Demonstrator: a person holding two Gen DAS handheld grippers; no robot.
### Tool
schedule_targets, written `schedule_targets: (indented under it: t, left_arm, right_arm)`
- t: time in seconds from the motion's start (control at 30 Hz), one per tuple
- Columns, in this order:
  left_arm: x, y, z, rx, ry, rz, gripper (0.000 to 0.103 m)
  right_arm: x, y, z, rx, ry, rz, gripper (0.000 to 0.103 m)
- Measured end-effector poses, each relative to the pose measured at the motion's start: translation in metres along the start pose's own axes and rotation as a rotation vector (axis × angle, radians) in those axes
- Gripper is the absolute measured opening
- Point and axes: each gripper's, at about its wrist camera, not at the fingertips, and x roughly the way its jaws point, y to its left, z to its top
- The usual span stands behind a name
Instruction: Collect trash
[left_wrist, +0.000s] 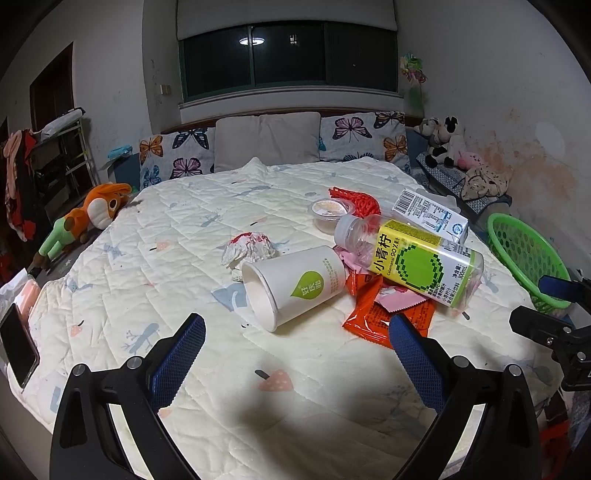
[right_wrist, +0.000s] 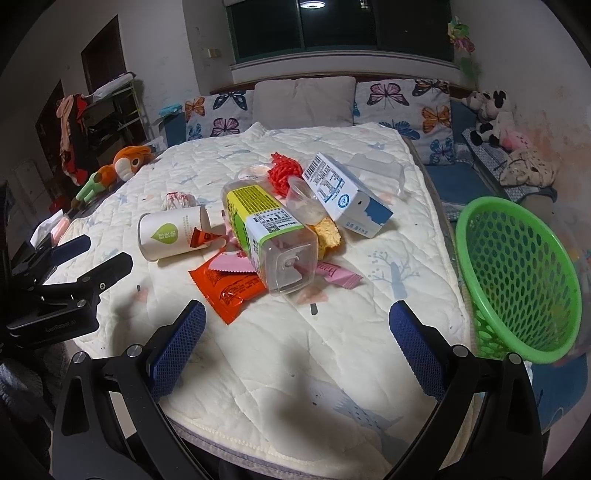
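Green basket (right_wrist: 517, 280) sits off the bed's right edge by my right gripper (right_wrist: 297, 332); left gripper (left_wrist: 297, 343) faces the tipped paper cup (left_wrist: 295, 284) — both jaws spread, empty, I'd say staged for sorting.

Dim night-time room, lit from overhead, with heavy fisheye warp.

I see a ceiling lamp reflected in the dark window (left_wrist: 288, 55), and its light falls brightest on the pale quilt (left_wrist: 207, 229). Soft gripper shadows pool on the near bedding. Corners go black, walls bow, and the far clutter looks grainy and soft.
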Motion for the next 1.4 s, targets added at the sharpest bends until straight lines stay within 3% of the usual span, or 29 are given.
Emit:
schedule_targets:
  t: [0.7, 1.0, 1.4]
  left_arm:
    - [0.006, 0.011, -0.003, -0.011, 0.006, 0.022, 0.096]
    - [0.011, 0.023, 0.004, 0.001, 0.007, 0.022, 0.096]
    - [0.024, 0.033, 0.017, 0.022, 0.013, -0.003, 0.095]
  right_arm:
    - [0.013, 0.003, 0.007, -0.021, 0.003, 0.021, 0.098]
    - [0.025, 0.010, 0.030, -0.075, 0.009, 0.068, 0.098]
    - [0.051, 0.019, 0.063, -0.149, 0.057, 0.115, 0.090]
